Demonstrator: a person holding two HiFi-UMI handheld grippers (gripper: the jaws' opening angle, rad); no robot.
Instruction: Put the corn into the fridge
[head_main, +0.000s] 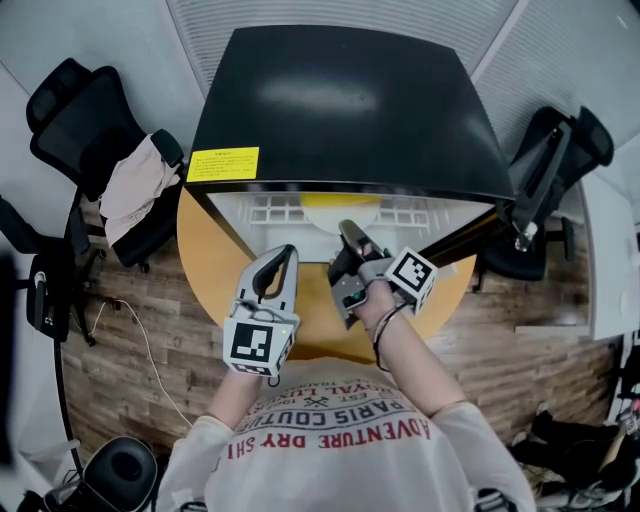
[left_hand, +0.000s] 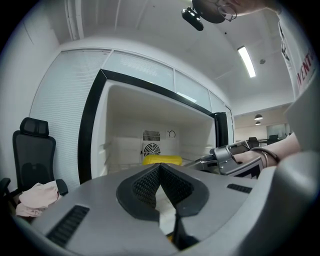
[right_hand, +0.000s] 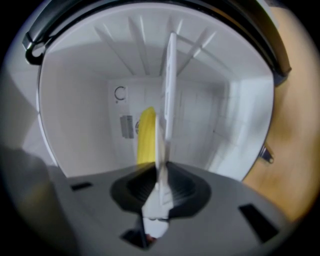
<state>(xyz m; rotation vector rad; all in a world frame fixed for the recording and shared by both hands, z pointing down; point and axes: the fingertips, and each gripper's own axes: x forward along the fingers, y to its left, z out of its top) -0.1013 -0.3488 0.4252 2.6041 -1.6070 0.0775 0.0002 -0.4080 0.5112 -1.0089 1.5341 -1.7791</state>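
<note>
Right tongs (right_hand: 161, 169) slightly apart — corn (right_hand: 145, 136) inside fridge (right_hand: 75, 110)

An office, black rolling chairs (head_main: 70, 110) sitting on both sides of the small fridge (head_main: 340, 110), white blinds (left_hand: 60, 115) hanging behind it, long lights (left_hand: 247, 61) glowing above it.

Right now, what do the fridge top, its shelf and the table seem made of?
Fridge top: smooth black, probably painted metal or plastic; soft glare shows. Shelf: white grid, coated wire or plastic. Table: matte tan, wood-look; grain unclear.
</note>
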